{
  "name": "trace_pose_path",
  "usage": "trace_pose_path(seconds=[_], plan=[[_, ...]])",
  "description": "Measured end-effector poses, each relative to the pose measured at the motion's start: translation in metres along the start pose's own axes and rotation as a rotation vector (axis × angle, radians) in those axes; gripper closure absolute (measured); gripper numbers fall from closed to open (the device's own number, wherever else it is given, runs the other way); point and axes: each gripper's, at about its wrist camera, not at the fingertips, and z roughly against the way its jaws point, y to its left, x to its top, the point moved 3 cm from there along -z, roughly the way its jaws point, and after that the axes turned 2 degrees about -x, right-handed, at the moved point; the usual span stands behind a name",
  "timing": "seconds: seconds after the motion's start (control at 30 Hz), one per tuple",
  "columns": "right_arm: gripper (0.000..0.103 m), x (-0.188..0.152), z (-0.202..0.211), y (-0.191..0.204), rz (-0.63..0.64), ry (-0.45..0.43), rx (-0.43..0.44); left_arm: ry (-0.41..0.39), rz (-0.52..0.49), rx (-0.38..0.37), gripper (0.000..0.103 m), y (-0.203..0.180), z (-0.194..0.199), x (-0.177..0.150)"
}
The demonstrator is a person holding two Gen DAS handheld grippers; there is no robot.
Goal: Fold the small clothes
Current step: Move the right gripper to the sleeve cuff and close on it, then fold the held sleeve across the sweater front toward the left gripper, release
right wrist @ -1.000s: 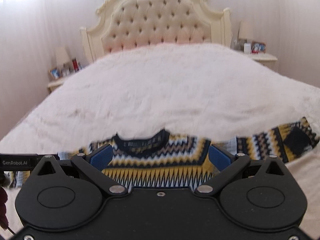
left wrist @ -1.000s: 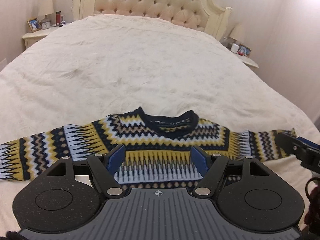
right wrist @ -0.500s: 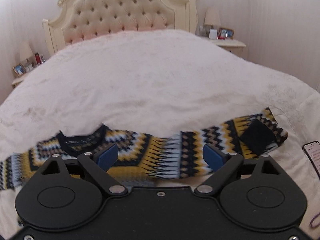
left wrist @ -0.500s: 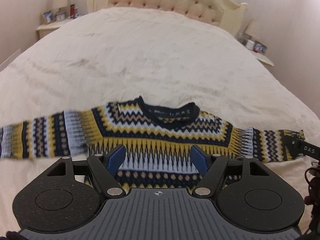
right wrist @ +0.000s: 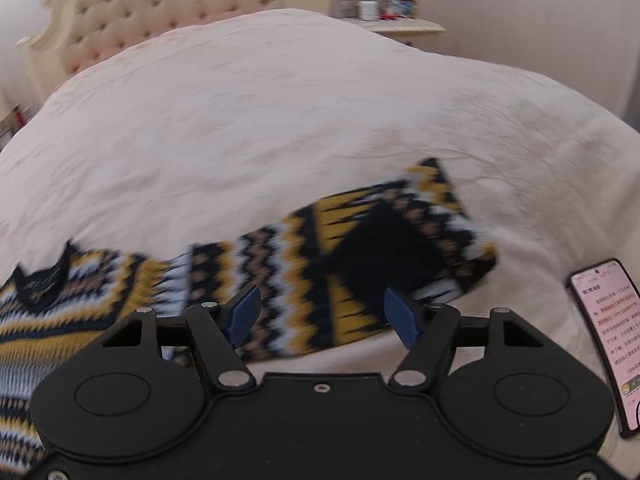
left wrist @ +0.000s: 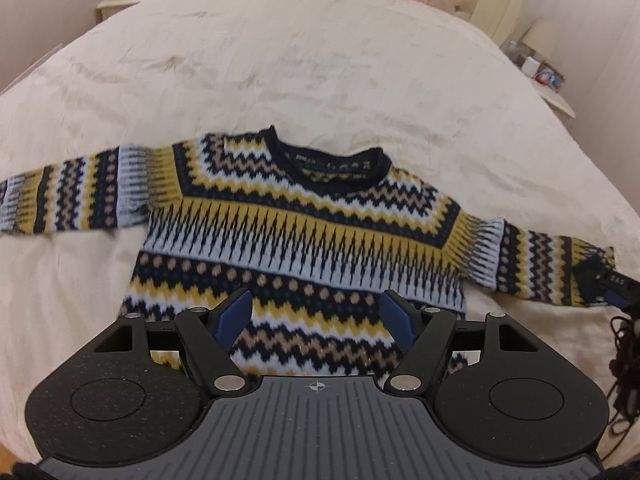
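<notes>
A small knitted sweater (left wrist: 304,236) with yellow, navy and white zigzag bands lies flat on the bed, front up, collar away from me, both sleeves spread out sideways. My left gripper (left wrist: 316,318) is open and empty above the sweater's lower body. My right gripper (right wrist: 324,314) is open and empty just over the right sleeve (right wrist: 360,256), near its dark cuff patch. The right gripper's tip shows in the left wrist view (left wrist: 612,288) at the sleeve end.
The cream bedspread (left wrist: 280,60) covers the bed, with a tufted headboard (right wrist: 160,12) at the far end. A phone (right wrist: 608,340) with a lit screen lies to the right of the sleeve. Nightstands (right wrist: 400,24) stand at both sides of the headboard.
Both grippers have tilted down and come closer to the sweater. The right gripper has swung right, from the collar to over the right sleeve.
</notes>
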Motion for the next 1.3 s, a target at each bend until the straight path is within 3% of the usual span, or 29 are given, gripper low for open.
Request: trace_pose_path(seconds=[0.27, 0.37, 0.47, 0.53, 0.67, 0.93, 1.1, 1.3], plan=[[0.032, 0.005, -0.025, -0.038, -0.086, 0.024, -0.023, 0.022, 0.011, 0.033, 0.034, -0.011, -0.005, -0.007], [0.033, 0.007, -0.031, -0.042, -0.106, 0.011, 0.013, 0.028, 0.014, 0.036, 0.034, -0.011, -0.006, -0.008], [0.051, 0.009, -0.036, -0.046, -0.141, -0.005, 0.047, 0.036, 0.018, 0.038, 0.034, -0.010, -0.006, -0.009], [0.078, 0.009, -0.037, -0.049, -0.179, 0.006, 0.066, 0.037, 0.024, 0.040, 0.034, -0.007, -0.006, -0.010], [0.086, 0.013, -0.031, -0.042, -0.186, -0.014, 0.091, 0.040, 0.037, 0.031, 0.034, 0.004, -0.006, -0.010], [0.089, 0.020, 0.014, 0.031, -0.132, -0.045, 0.249, 0.053, 0.048, -0.027, 0.034, 0.036, -0.010, -0.003], [0.092, 0.020, 0.044, 0.110, -0.079, -0.043, 0.418, 0.043, 0.045, -0.044, 0.034, 0.063, -0.009, 0.005], [0.092, 0.013, 0.056, 0.198, -0.090, 0.020, 0.623, 0.037, 0.072, -0.036, 0.034, 0.107, -0.006, 0.010]])
